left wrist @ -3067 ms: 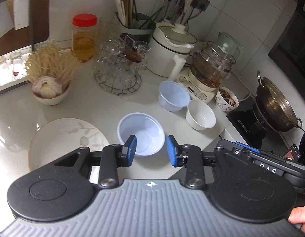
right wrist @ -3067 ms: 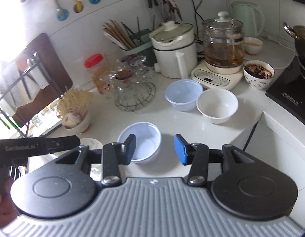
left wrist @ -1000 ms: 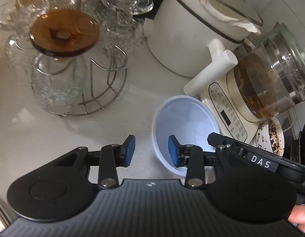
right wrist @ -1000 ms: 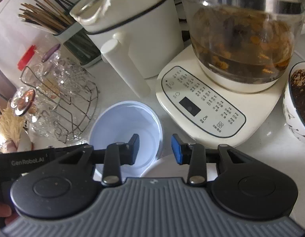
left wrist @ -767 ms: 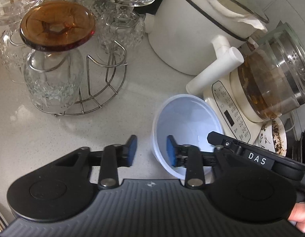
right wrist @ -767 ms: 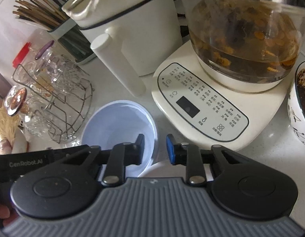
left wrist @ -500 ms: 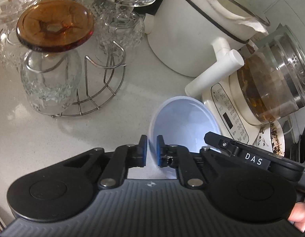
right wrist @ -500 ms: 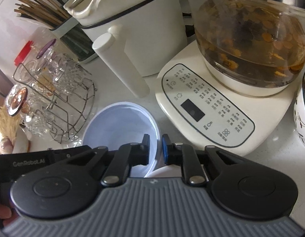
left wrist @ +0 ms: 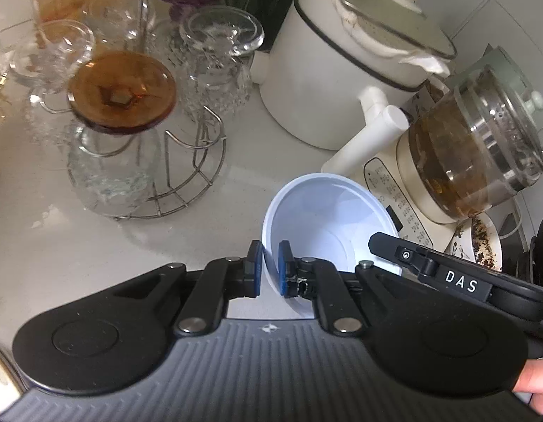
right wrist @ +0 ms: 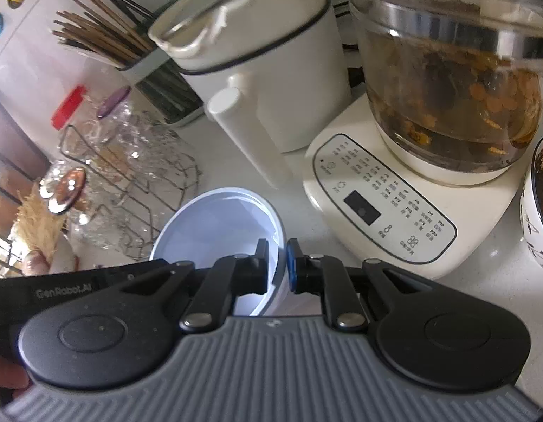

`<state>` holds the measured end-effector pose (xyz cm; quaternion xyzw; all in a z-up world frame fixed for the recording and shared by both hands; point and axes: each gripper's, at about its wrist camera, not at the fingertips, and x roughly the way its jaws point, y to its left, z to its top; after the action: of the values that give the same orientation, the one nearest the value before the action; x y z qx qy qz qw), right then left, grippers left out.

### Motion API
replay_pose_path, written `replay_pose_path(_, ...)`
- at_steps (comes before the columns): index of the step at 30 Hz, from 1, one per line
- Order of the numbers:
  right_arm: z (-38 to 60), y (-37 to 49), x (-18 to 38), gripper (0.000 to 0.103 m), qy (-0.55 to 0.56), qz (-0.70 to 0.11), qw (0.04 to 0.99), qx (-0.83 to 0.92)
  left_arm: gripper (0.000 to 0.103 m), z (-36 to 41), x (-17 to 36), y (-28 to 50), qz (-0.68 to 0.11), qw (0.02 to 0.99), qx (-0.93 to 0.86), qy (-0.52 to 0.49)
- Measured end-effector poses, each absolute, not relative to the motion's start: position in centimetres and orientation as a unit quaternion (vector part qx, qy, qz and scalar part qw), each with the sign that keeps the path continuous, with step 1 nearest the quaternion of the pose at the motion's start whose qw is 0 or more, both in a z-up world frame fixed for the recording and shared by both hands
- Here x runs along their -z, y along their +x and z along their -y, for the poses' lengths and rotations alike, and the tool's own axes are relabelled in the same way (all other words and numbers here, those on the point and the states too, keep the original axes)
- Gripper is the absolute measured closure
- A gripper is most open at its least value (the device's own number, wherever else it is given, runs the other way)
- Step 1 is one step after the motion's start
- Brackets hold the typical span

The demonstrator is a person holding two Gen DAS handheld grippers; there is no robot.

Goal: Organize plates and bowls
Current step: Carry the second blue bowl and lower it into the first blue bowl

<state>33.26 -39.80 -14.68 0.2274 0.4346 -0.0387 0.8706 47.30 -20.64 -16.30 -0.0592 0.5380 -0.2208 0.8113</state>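
A pale blue plastic bowl (left wrist: pixel 324 225) sits tilted near the kettle base. My left gripper (left wrist: pixel 269 269) is shut on its left rim, one pad inside and one outside. In the right wrist view the same bowl (right wrist: pixel 218 225) shows, and my right gripper (right wrist: pixel 276 267) is shut on its right rim. The right gripper's body also crosses the left wrist view (left wrist: pixel 447 277). The white bowl seen earlier is hidden below the right gripper.
A wire rack of upturned glasses (left wrist: pixel 137 133) stands left. A white electric pot (left wrist: pixel 341 70) and a glass tea kettle on its base (right wrist: pixel 429 140) stand close behind. A patterned bowl of dark bits (right wrist: pixel 542 204) is at right. A chopstick holder (right wrist: pixel 130 56) is behind.
Both grippers moved in from above the counter to the blue bowl and closed on opposite sides of its rim. The bowl now looks tilted.
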Motion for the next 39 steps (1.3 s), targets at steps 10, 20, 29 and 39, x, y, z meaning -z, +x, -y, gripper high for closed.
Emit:
replay_pose_path(10,38.3,31.5,11.8,0.090,0.224,-0.421,0.879,0.020,0.092,18.7,13.3,45.0,-0.519,0.825,0.211,-0.071)
replay_pose_path(20,35.6,28.7,9.1,0.090,0.210,-0.405,0.890,0.005,0.092,15.7,10.3,41.6,-0.506,0.834,0.208,-0.079)
replay_pose_path(29,32.2,26.0,7.2,0.090,0.210,-0.391,0.896,-0.017,0.092,11.6,7.9,38.3,-0.477,0.850,0.201,-0.098)
replay_pose_path(39,27.4,25.3,7.1,0.090,0.188,-0.395,0.898,-0.041,0.092,6.1,7.7,36.0,-0.475,0.853,0.176,-0.126)
